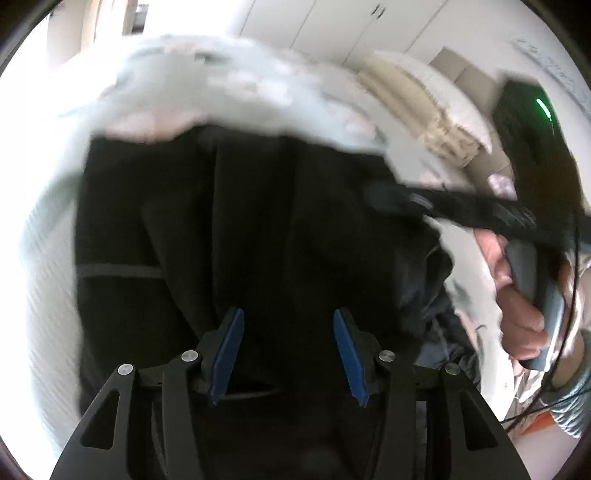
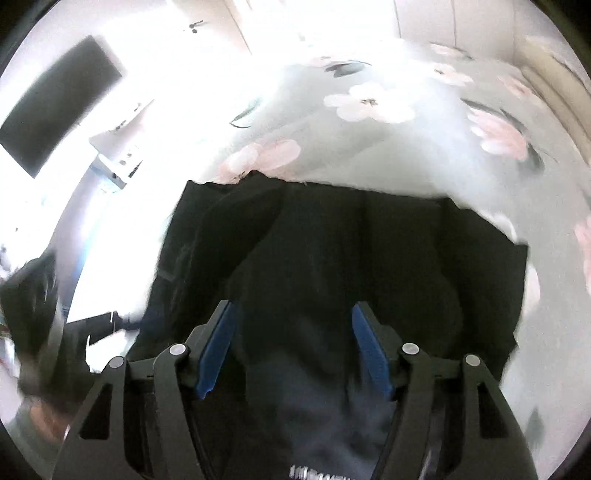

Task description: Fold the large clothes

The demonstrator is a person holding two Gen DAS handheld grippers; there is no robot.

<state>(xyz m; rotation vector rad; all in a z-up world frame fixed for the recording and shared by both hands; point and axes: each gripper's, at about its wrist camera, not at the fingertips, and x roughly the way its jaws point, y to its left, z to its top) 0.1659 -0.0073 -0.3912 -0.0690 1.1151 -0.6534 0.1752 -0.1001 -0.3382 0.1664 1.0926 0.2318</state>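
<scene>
A large black garment [image 1: 258,221] lies spread on a pale floral bedsheet [image 1: 221,85]. My left gripper [image 1: 288,321] is open, its blue pads apart just above the black cloth. The right gripper shows in the left wrist view [image 1: 384,197], held by a hand at the garment's right edge. In the right wrist view the same black garment [image 2: 351,251] lies on the floral sheet [image 2: 369,140], and my right gripper [image 2: 295,314] is open over it with nothing between its blue pads. Both views are motion-blurred.
A cream folded blanket [image 1: 424,110] and cardboard boxes [image 1: 476,85] stand at the back right. White wardrobe doors [image 1: 351,26] line the far wall. A dark screen [image 2: 59,107] hangs at the left. The person's head with dark hair [image 2: 33,306] is at the left edge.
</scene>
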